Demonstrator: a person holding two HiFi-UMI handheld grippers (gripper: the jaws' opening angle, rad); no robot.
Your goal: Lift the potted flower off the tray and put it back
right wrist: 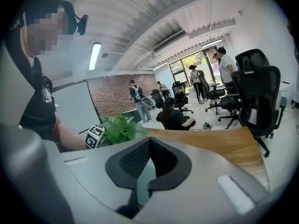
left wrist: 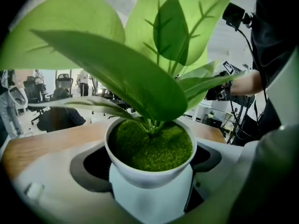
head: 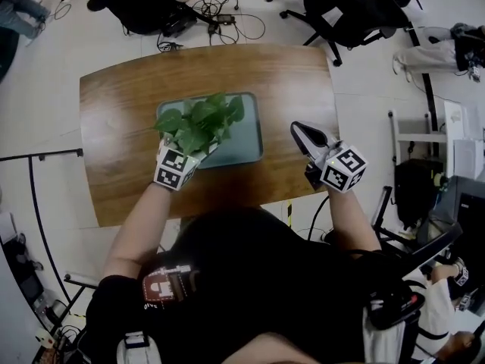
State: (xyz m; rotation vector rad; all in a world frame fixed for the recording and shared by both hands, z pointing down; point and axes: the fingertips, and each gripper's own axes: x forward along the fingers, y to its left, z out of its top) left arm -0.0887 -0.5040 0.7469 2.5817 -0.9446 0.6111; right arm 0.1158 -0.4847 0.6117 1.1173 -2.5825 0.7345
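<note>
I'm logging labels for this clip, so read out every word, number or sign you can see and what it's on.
No text can be read here.
Shirt print on the person's black top: too blurred to read.
Left marker cube and right marker cube: square patterns only, no words.

The head view looks steeply down on the counter (head: 121, 127) from above. The left gripper view faces across it, close against the plant (left wrist: 149, 146); the right gripper view shares both from the counter's right end.
</note>
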